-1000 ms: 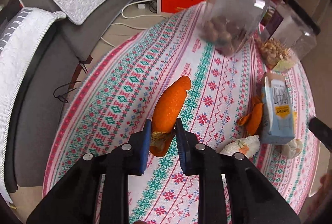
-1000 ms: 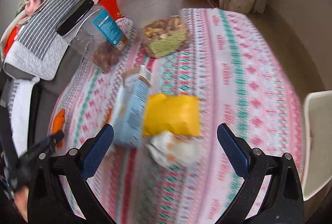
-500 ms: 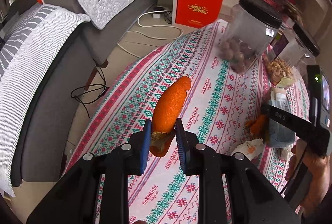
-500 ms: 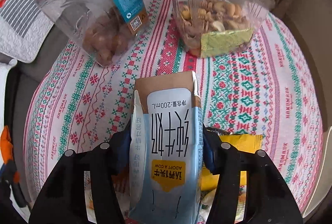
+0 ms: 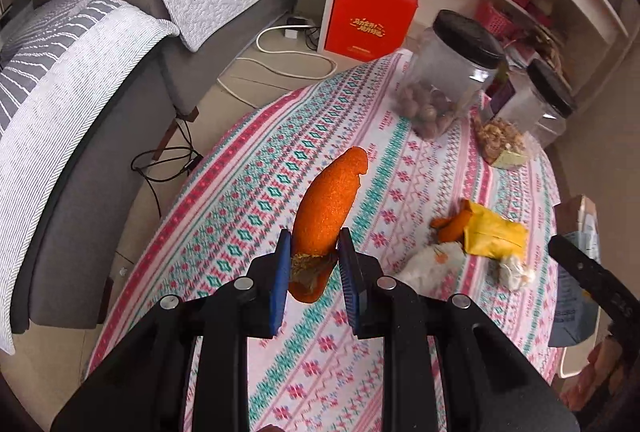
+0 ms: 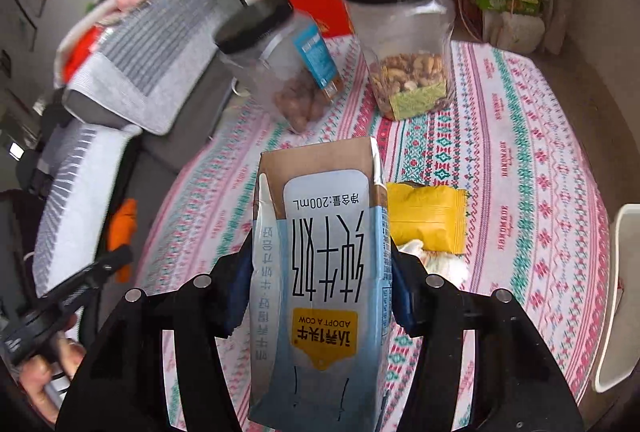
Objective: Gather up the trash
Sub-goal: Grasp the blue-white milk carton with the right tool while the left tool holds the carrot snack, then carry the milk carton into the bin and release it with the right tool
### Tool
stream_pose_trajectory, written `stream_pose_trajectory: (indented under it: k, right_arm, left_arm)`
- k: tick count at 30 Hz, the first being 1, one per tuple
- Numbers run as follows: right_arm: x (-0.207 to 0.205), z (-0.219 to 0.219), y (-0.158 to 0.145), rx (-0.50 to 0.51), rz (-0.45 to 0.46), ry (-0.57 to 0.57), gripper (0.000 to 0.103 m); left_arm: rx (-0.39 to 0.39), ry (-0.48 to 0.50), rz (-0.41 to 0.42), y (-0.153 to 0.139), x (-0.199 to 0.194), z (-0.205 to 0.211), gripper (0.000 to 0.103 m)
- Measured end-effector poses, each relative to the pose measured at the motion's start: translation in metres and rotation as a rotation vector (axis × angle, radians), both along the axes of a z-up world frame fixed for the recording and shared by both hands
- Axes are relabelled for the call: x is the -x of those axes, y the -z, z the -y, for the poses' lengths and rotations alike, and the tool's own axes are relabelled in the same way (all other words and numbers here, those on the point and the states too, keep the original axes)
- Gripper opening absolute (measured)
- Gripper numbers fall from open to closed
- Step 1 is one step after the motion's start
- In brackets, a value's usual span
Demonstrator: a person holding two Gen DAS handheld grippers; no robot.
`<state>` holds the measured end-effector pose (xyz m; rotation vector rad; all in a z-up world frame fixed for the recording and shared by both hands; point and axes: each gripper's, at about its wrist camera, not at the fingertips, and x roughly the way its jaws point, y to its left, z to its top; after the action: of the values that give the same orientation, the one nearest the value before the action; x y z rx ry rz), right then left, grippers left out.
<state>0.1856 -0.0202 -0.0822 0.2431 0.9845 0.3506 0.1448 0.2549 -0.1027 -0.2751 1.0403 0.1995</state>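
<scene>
While both are raised over the worktop (image 5: 248,192) | left claw (image 5: 313,257) clamped on orange peel (image 5: 326,208) | right claw (image 6: 320,264) clamped on milk carton (image 6: 324,272)

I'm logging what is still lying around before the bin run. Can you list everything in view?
Orange peel: 1, orange, clamped in left gripper.
Milk carton: 1, blue-white, clamped in right gripper.
Peel scrap: 1, orange, on tablecloth.
Yellow wrapper: 1, yellow, beside the scrap.
Crumpled tissues: 2, white, near the wrapper.
Nut jars: 2, clear, black lids, far table edge.
Tablecloth: 1, pink-green pattern.
Red box: 1, on floor by shelf.
Sofa: grey, quilted covers.
Left gripper: shut on peel.
Right gripper: shut on carton.
</scene>
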Motion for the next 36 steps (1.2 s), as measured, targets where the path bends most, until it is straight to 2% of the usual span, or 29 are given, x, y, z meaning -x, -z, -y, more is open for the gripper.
stream_pose_trajectory:
  k: [7, 12, 15, 18, 28, 32, 36]
  right_arm:
    - [0.045, 0.032, -0.023, -0.006, 0.094, 0.012, 0.054]
    - [0.066, 0.06, -0.029, 0.045, 0.163, 0.05, 0.054]
    - [0.069, 0.076, -0.028, 0.08, 0.19, 0.087, 0.054]
    - [0.068, 0.097, -0.025, 0.066, 0.163, 0.124, 0.054]
    - [0.071, 0.169, -0.036, 0.088, 0.177, 0.262, 0.055]
    - [0.073, 0.206, -0.04, 0.136, 0.186, 0.361, 0.055]
    - [0.078, 0.244, -0.042, 0.135, 0.171, 0.455, 0.055]
  left_arm:
    - [0.084, 0.034, 0.062, -0.03, 0.028, 0.029, 0.024]
    - [0.167, 0.089, 0.132, -0.054, 0.04, 0.057, 0.024]
    - [0.122, 0.133, 0.155, -0.059, 0.043, 0.084, 0.024]
    - [0.063, 0.185, 0.166, -0.06, 0.043, 0.112, 0.024]
    - [0.053, 0.275, 0.172, -0.053, 0.034, 0.168, 0.024]
    - [0.045, 0.322, 0.161, -0.047, 0.034, 0.192, 0.024]
    - [0.035, 0.364, 0.157, -0.041, 0.034, 0.215, 0.024]
